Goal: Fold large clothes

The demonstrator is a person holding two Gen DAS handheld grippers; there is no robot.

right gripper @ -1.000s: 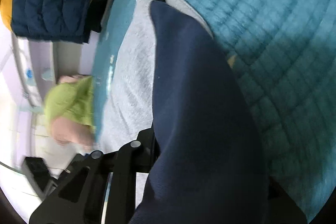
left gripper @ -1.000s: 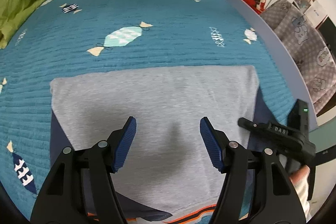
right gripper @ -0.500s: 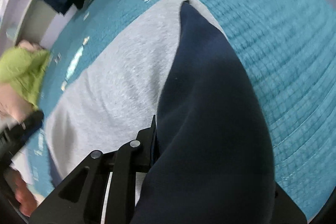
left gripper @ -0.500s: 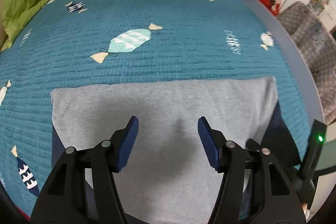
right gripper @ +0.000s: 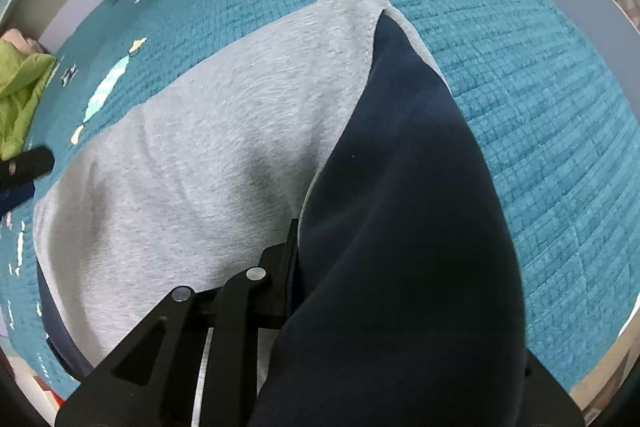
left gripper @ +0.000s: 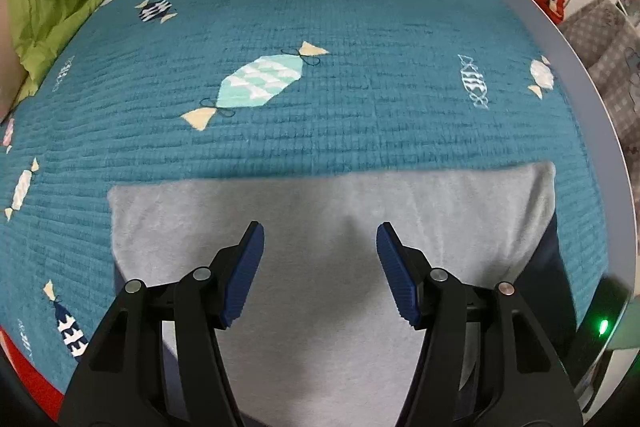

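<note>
Across the teal bed cover point(left gripper: 320, 131), the grey garment point(left gripper: 328, 299) lies flat below the big candy print. Beside its right edge, the right gripper point(right gripper: 296, 259) stays clenched on the navy sleeve point(right gripper: 400, 227) and has swung it round from the garment's outer edge toward the grey body (the fold looks under way, not yet laid down). Over the garment's middle, the left gripper point(left gripper: 320, 267) hangs with jaws released, holding nothing.

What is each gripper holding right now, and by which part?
The right gripper grips the garment's navy sleeve near its end. The left gripper holds nothing, jaws open above the grey body.
</note>
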